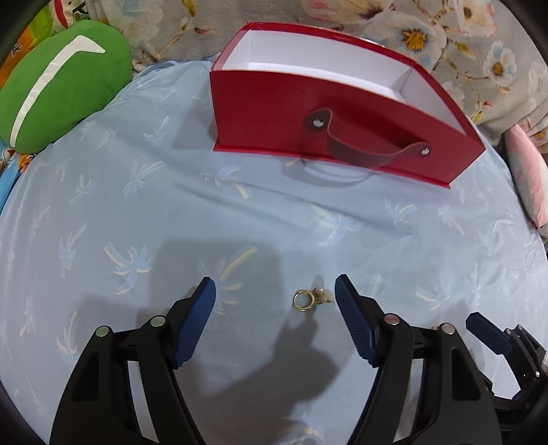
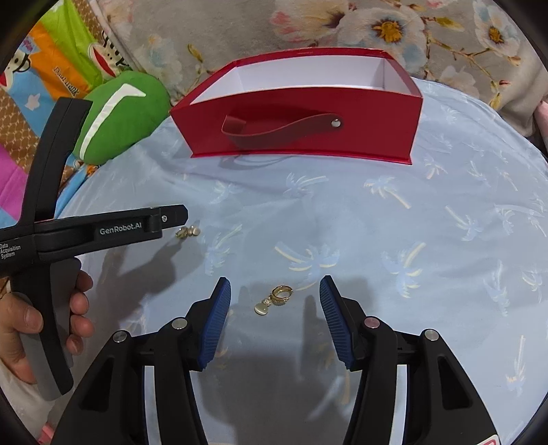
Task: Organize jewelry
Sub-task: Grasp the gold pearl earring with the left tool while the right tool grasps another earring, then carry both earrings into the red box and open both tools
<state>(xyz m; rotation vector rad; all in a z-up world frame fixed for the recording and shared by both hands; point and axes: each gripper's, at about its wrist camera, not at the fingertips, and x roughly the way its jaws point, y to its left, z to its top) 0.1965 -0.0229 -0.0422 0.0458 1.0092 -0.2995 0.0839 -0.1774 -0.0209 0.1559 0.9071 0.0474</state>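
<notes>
Two gold hoop earrings with pale bead drops lie on a light blue palm-print cloth. One earring (image 1: 310,299) lies between the open fingers of my left gripper (image 1: 275,291), closer to its right finger. The other earring (image 2: 277,297) lies between the open fingers of my right gripper (image 2: 275,289). In the right wrist view the first earring (image 2: 187,232) shows beside the left gripper's tip (image 2: 171,217). An open red box (image 1: 328,113) with a white inside and a strap handle stands behind, also in the right wrist view (image 2: 301,113). It looks empty.
A green cushion (image 1: 58,85) lies at the back left, also in the right wrist view (image 2: 120,113). A floral blanket (image 2: 394,27) lies behind the box. Colourful cartoon bedding (image 2: 44,68) is at the far left. A pink item (image 1: 527,178) sits at the right edge.
</notes>
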